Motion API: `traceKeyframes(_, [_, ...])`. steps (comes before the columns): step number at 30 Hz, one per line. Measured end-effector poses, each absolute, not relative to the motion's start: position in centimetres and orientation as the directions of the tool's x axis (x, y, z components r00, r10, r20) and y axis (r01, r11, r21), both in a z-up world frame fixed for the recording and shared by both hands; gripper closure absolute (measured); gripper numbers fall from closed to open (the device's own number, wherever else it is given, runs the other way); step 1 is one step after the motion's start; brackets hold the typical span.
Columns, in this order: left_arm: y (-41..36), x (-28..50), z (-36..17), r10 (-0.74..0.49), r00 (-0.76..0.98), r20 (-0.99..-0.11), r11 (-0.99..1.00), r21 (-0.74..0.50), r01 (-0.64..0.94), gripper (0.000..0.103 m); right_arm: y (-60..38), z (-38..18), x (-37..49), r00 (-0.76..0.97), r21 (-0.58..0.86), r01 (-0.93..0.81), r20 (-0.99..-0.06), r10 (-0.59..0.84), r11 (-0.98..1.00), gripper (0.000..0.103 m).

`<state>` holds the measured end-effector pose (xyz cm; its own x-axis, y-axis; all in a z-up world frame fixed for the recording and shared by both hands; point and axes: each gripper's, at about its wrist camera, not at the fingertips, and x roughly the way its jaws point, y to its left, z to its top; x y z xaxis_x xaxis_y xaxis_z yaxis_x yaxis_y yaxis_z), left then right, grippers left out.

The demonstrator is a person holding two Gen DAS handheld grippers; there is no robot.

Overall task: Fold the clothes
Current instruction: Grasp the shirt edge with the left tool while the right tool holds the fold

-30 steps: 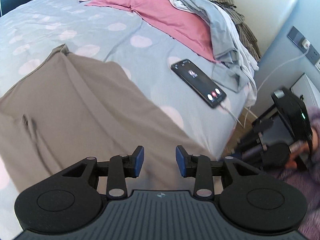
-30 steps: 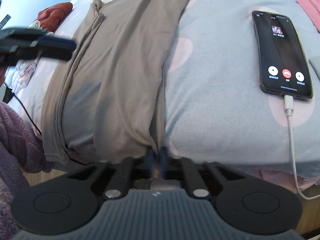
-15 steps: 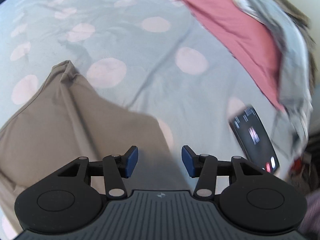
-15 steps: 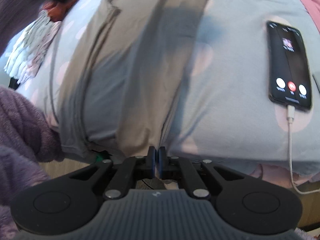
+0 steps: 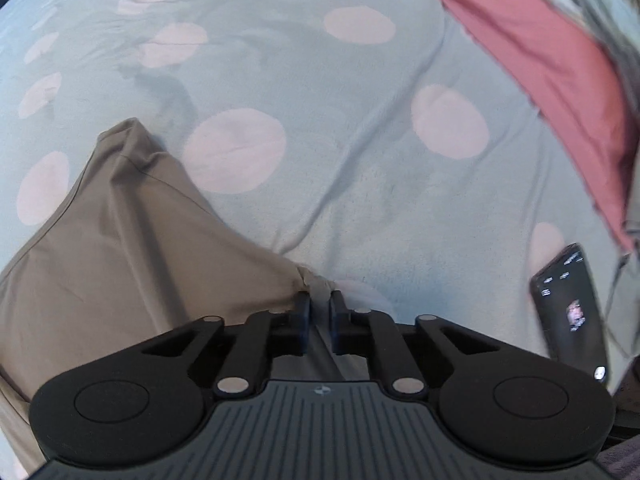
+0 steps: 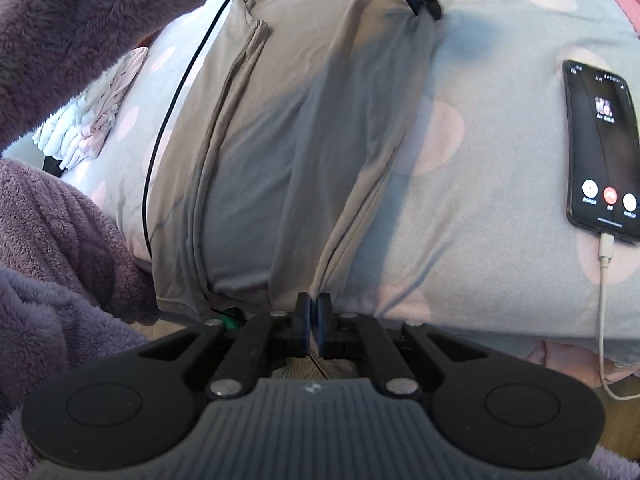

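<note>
A taupe garment (image 6: 288, 152) lies folded lengthwise on the bed (image 5: 340, 92), whose pale blue cover carries pink dots, and one narrow end hangs over the near edge of the mattress. The left gripper (image 5: 319, 304) points steeply down at the far end of the garment, and its fingers are closing on a corner of the fabric, a small bunch of cloth showing between the blue pads. In the right wrist view that same gripper appears at the top of the picture, held by a hand, with its tips on the garment's far right corner. The right gripper (image 6: 313, 307) sits at the near end, its fingers clenched on the garment's edge where the right fold line meets the mattress edge. A phone (image 6: 602, 148) with a call screen lit lies on the bed well to the right of the garment, a white cable (image 6: 606, 280) plugged into its near end. A pink cloth (image 5: 540, 60) lies across the far right of the bed. A fuzzy purple sleeve (image 6: 60, 240) fills the left side of the right wrist view, and a thin black cord (image 6: 168, 120) runs beside the garment's left edge.
</note>
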<state>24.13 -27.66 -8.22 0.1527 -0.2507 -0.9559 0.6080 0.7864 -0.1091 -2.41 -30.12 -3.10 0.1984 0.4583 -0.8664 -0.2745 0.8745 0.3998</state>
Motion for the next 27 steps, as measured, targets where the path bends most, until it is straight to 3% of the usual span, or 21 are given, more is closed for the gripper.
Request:
traceKeyframes(5, [-24.1,24.0,-5.3,-0.39,0.154,-0.908,0.786,-0.241,0.57,0.097,-29.6,-2.3,-3.0,0.219,0.387,-0.261,-0.869,0.444,0.885,0.099])
traceKeyframes(13, [-15.7,24.1,-1.8,-0.494,0.199,-0.847,0.795,-0.346,0.498,0.097,-25.4,-1.0,-3.4,0.206,0.412,-0.327,-0.847,0.49,0.85,0.099])
traceKeyframes(27, [-4.9,25.5,-6.9,-0.581,0.247,-0.776,0.783,-0.451,0.428,0.097,-18.5,-4.1,-2.2,0.101,0.38,-0.382,-0.889,0.446,0.842,0.099])
